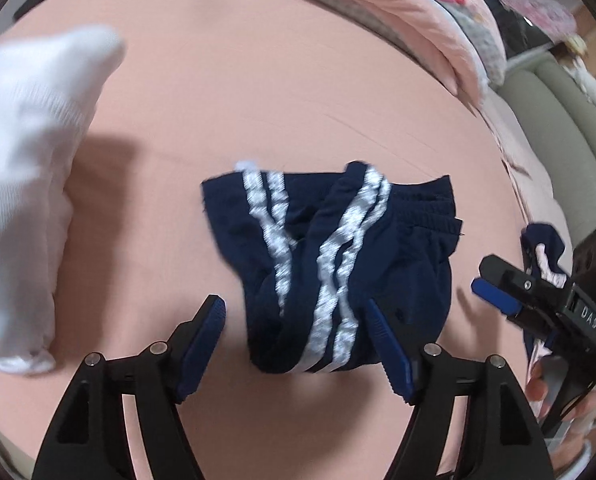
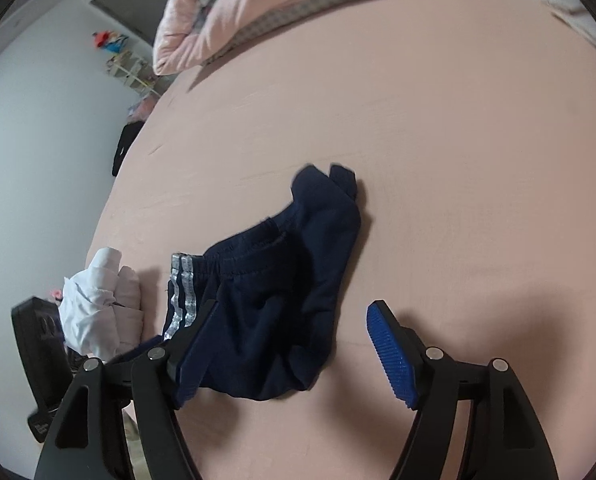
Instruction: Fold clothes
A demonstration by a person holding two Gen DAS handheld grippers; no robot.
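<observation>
Both my tools, left tool point(image 1: 295, 318) and right tool point(image 2: 293, 320), stand released over folded navy shorts point(image 1: 338, 264) on the bed point(image 1: 257, 112).

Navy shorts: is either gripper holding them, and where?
Neither. Left gripper and right gripper stand open over the navy shorts, pads not pressing.

Folded shorts point(image 1: 330, 272) lie mid-bed point(image 1: 257, 92); a garment pile point(image 1: 21, 200) sits to their left, a rumpled quilt point(image 1: 430, 12) behind at the far edge.
</observation>
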